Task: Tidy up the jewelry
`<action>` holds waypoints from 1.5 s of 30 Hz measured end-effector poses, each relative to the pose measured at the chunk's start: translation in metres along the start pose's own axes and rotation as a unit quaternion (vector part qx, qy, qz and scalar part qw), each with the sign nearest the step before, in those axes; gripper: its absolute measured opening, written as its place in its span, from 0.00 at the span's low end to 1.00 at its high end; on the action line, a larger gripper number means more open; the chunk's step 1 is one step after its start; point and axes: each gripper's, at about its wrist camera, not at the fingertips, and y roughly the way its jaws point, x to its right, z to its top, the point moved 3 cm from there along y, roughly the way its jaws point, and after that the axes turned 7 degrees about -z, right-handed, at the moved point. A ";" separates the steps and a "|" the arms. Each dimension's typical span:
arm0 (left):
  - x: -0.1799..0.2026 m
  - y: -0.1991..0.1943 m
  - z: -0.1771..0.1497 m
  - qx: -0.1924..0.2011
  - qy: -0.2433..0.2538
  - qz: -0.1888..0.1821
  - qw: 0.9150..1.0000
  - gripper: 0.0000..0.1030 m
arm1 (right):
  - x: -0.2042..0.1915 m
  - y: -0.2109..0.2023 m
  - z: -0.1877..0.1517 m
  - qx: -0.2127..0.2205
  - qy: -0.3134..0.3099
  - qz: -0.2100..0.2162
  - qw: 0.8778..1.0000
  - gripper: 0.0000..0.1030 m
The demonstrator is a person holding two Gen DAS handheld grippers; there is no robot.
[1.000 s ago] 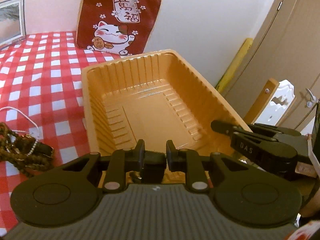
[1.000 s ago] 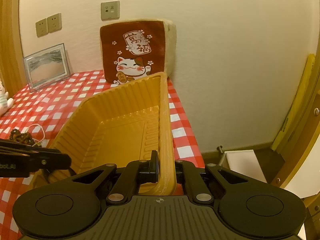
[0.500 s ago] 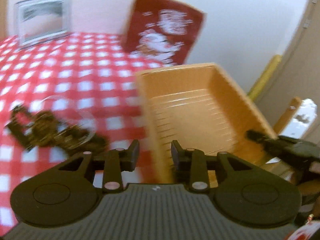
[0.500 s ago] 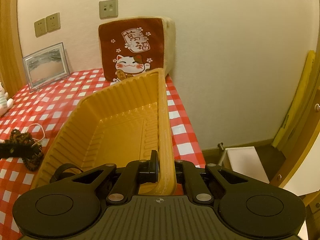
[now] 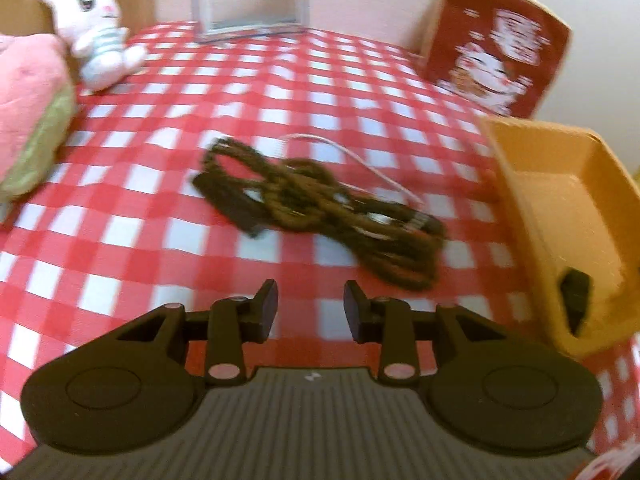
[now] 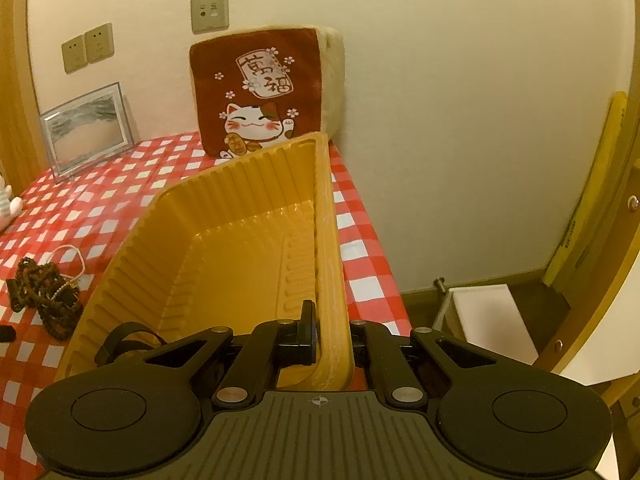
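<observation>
A tangle of brown bead strings [image 5: 316,200] lies on the red checked cloth, with a black strap [image 5: 228,200] and a thin white chain [image 5: 360,160] in it. My left gripper [image 5: 310,308] hovers just short of this pile, its jaws opening with nothing between them. The orange ribbed tray [image 5: 560,184] stands to the right. My right gripper [image 6: 332,328] is shut on the tray's right wall [image 6: 328,240]. A black looped band [image 6: 124,340] lies in the tray's near left corner. The bead pile [image 6: 44,292] sits left of the tray.
A cat cushion [image 6: 264,92] and a framed picture [image 6: 86,128] lean on the back wall. A white plush rabbit [image 5: 96,28] and a pink and green plush [image 5: 28,108] sit at the far left. The table edge [image 6: 376,264] drops off right of the tray, with a white box [image 6: 492,320] on the floor.
My left gripper swung left from over the tray to the bead pile and its jaws spread wider. A black band now lies in the tray. The right gripper held still.
</observation>
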 end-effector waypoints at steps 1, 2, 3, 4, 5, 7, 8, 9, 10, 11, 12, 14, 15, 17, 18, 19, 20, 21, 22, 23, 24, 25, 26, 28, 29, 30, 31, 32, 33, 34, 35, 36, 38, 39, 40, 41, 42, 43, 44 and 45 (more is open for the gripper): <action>-0.005 0.002 0.003 0.003 -0.003 0.009 1.000 0.34 | 0.000 0.000 0.000 0.000 0.001 0.000 1.000 0.04; -0.010 0.003 0.004 0.006 -0.004 0.016 1.000 0.35 | 0.000 0.000 0.000 -0.001 0.001 -0.001 1.000 0.04; -0.014 0.004 0.007 0.010 -0.004 0.023 1.000 0.36 | 0.000 0.000 -0.001 -0.001 0.002 -0.001 1.000 0.04; -0.019 0.006 0.011 0.013 -0.004 0.030 0.999 0.36 | 0.001 0.000 -0.001 -0.001 0.002 -0.002 1.000 0.04; -0.023 0.008 0.015 0.016 -0.006 0.035 0.999 0.36 | 0.000 0.000 -0.001 -0.001 0.003 -0.003 1.000 0.04; -0.030 0.011 0.022 0.023 -0.014 0.043 0.999 0.37 | 0.000 0.001 -0.001 -0.002 0.002 -0.004 1.000 0.04; -0.033 0.014 0.026 0.026 -0.018 0.048 0.998 0.38 | 0.000 0.001 -0.001 -0.002 0.003 -0.006 1.000 0.04; -0.036 0.016 0.029 0.027 -0.022 0.051 0.998 0.39 | 0.000 0.001 -0.001 -0.003 0.003 -0.006 1.000 0.04; -0.038 0.018 0.032 0.029 -0.023 0.054 0.998 0.39 | 0.000 0.001 -0.001 -0.003 0.003 -0.007 1.000 0.04; -0.039 0.021 0.036 0.031 -0.023 0.055 0.998 0.41 | -0.001 0.002 -0.001 -0.004 0.003 -0.009 1.000 0.04; -0.040 0.024 0.039 0.033 -0.023 0.057 0.998 0.42 | -0.001 0.002 -0.001 -0.004 0.004 -0.009 1.000 0.04; -0.042 0.030 0.045 0.036 -0.022 0.063 0.997 0.43 | -0.001 0.002 -0.001 -0.004 0.004 -0.010 1.000 0.04; -0.043 0.032 0.047 0.036 -0.024 0.061 0.997 0.43 | -0.001 0.002 -0.001 -0.005 0.003 -0.011 1.000 0.04; -0.045 0.039 0.051 0.036 -0.028 0.062 0.997 0.43 | -0.001 0.002 -0.001 -0.005 0.002 -0.012 1.000 0.04; -0.045 0.041 0.052 0.035 -0.028 0.063 0.997 0.43 | -0.001 0.002 -0.001 -0.005 0.002 -0.012 1.000 0.04; -0.046 0.044 0.054 0.034 -0.025 0.065 0.997 0.43 | -0.002 0.002 -0.001 -0.005 0.002 -0.012 1.000 0.04; -0.047 0.047 0.054 0.033 -0.022 0.068 0.997 0.43 | -0.002 0.002 -0.001 -0.005 0.002 -0.013 1.000 0.04; -0.048 0.048 0.054 0.032 -0.019 0.072 0.997 0.42 | -0.002 0.003 -0.001 -0.006 0.002 -0.013 1.000 0.04; -0.049 0.049 0.054 0.031 -0.019 0.071 0.997 0.42 | -0.002 0.003 -0.001 -0.006 0.001 -0.013 1.000 0.04; -0.051 0.049 0.053 0.031 -0.019 0.067 0.997 0.42 | -0.001 0.003 -0.001 -0.007 0.001 -0.013 1.000 0.04; -0.053 0.048 0.053 0.035 -0.021 0.069 0.997 0.42 | -0.002 0.003 -0.001 -0.007 0.001 -0.013 1.000 0.04; -0.055 0.046 0.051 0.035 -0.020 0.070 0.997 0.41 | -0.002 0.003 -0.001 -0.007 0.001 -0.013 1.000 0.04; -0.057 0.045 0.050 0.035 -0.019 0.069 0.997 0.38 | -0.001 0.003 -0.001 -0.007 0.002 -0.013 1.000 0.04; -0.062 0.042 0.046 0.033 -0.018 0.072 0.997 0.35 | -0.001 0.003 -0.001 -0.007 0.002 -0.013 1.000 0.04; -0.064 0.040 0.045 0.032 -0.016 0.075 0.997 0.34 | -0.001 0.003 -0.001 -0.007 0.002 -0.013 1.000 0.04; -0.066 0.040 0.043 0.030 -0.014 0.077 0.996 0.34 | -0.001 0.003 -0.001 -0.007 0.002 -0.013 1.000 0.04; -0.068 0.039 0.042 0.027 -0.012 0.077 0.997 0.34 | -0.001 0.003 -0.001 -0.007 0.001 -0.013 1.000 0.04; -0.069 0.039 0.042 0.026 -0.009 0.076 0.997 0.34 | -0.001 0.003 -0.001 -0.007 0.001 -0.013 1.000 0.04; -0.070 0.040 0.042 0.025 -0.006 0.076 0.997 0.34 | -0.001 0.003 -0.001 -0.007 0.002 -0.013 1.000 0.04; -0.070 0.041 0.043 0.025 -0.003 0.076 0.997 0.34 | -0.001 0.003 -0.001 -0.007 0.002 -0.013 1.000 0.04; -0.070 0.042 0.044 0.024 0.000 0.076 0.997 0.34 | -0.001 0.003 -0.001 -0.007 0.002 -0.013 1.000 0.04; -0.069 0.043 0.045 0.025 0.005 0.076 0.997 0.33 | -0.001 0.003 -0.001 -0.007 0.002 -0.013 1.000 0.04; -0.068 0.047 0.048 0.023 0.013 0.071 0.997 0.29 | -0.001 0.003 -0.001 -0.007 0.001 -0.013 1.000 0.04; -0.068 0.049 0.048 0.019 0.015 0.068 0.997 0.25 | -0.001 0.003 -0.001 -0.007 0.001 -0.014 1.000 0.04; -0.067 0.051 0.049 0.018 0.019 0.068 0.997 0.24 | -0.001 0.004 -0.001 -0.008 0.002 -0.014 1.000 0.04; -0.065 0.051 0.049 0.018 0.023 0.068 0.997 0.21 | -0.001 0.003 -0.001 -0.008 0.003 -0.014 1.000 0.04; -0.065 0.052 0.049 0.017 0.027 0.066 0.997 0.19 | -0.001 0.003 -0.001 -0.007 0.002 -0.014 1.000 0.04; -0.064 0.052 0.048 0.017 0.028 0.066 0.997 0.19 | -0.001 0.003 -0.001 -0.007 0.002 -0.014 1.000 0.04; -0.065 0.052 0.048 0.018 0.028 0.065 0.997 0.19 | 0.000 0.003 -0.001 -0.007 0.002 -0.014 1.000 0.04; -0.065 0.051 0.048 0.018 0.027 0.065 0.997 0.19 | 0.000 0.003 -0.001 -0.006 0.002 -0.014 1.000 0.04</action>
